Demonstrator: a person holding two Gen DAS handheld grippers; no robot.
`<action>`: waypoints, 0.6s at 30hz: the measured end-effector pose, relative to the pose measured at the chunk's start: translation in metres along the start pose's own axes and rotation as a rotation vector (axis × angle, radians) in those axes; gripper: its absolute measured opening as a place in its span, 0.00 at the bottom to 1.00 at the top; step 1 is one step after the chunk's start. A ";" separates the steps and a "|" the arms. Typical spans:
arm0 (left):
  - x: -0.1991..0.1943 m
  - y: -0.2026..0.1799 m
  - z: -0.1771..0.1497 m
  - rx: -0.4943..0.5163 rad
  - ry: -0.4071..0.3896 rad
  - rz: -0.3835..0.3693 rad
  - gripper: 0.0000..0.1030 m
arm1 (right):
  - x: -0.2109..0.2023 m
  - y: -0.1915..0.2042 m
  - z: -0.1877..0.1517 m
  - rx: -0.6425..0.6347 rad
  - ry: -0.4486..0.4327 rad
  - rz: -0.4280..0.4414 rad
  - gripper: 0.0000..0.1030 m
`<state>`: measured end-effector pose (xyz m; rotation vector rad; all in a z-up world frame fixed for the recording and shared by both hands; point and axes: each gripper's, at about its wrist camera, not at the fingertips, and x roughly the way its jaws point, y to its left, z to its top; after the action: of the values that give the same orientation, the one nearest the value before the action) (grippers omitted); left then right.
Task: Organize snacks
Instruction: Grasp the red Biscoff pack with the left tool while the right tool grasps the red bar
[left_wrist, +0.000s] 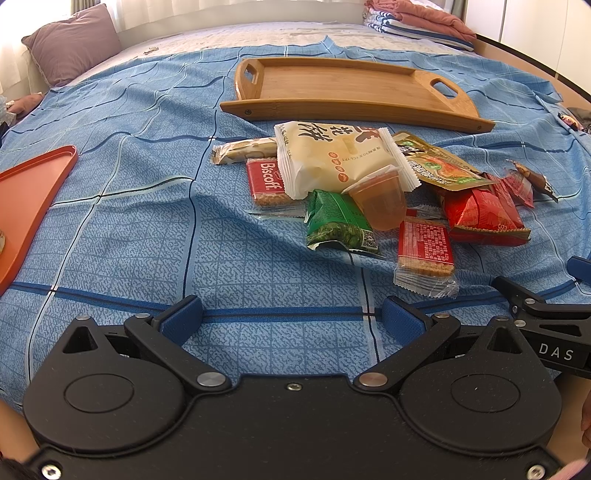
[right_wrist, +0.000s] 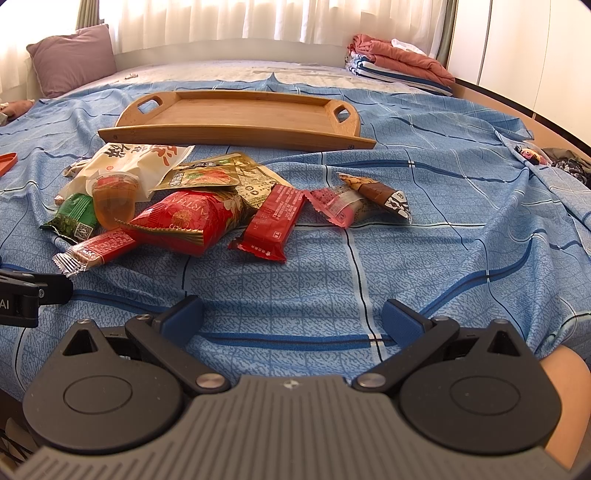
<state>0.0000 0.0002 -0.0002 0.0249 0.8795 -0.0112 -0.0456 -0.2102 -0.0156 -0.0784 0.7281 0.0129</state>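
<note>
A pile of snacks lies on the blue bedspread: a white pastry pack (left_wrist: 332, 157) (right_wrist: 129, 158), a jelly cup (left_wrist: 380, 199) (right_wrist: 112, 199), a green packet (left_wrist: 338, 221) (right_wrist: 72, 216), a Biscoff biscuit (left_wrist: 266, 181), a red bag (left_wrist: 480, 214) (right_wrist: 184, 219), a red bar (right_wrist: 275, 218) and a second biscuit pack (left_wrist: 424, 251). A wooden tray (left_wrist: 351, 86) (right_wrist: 236, 114) lies empty behind them. My left gripper (left_wrist: 291, 317) is open and empty, short of the pile. My right gripper (right_wrist: 291, 317) is open and empty, near the red bar.
An orange tray (left_wrist: 33, 192) lies at the left. A purple pillow (left_wrist: 70, 40) and folded blankets (right_wrist: 399, 62) sit at the far end of the bed. The bed's wooden edge (right_wrist: 554, 125) runs along the right.
</note>
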 end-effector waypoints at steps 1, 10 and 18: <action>0.000 0.000 0.000 0.000 -0.001 0.000 1.00 | 0.000 0.000 0.000 -0.004 -0.003 0.001 1.00; 0.000 0.001 0.000 0.006 -0.009 0.005 1.00 | -0.002 -0.002 0.000 -0.006 0.000 0.011 1.00; -0.004 0.000 -0.005 0.050 -0.078 -0.007 1.00 | -0.015 -0.013 0.003 0.023 -0.053 0.113 0.98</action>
<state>-0.0065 0.0004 -0.0009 0.0679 0.8008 -0.0404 -0.0543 -0.2226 -0.0020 -0.0149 0.6790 0.1144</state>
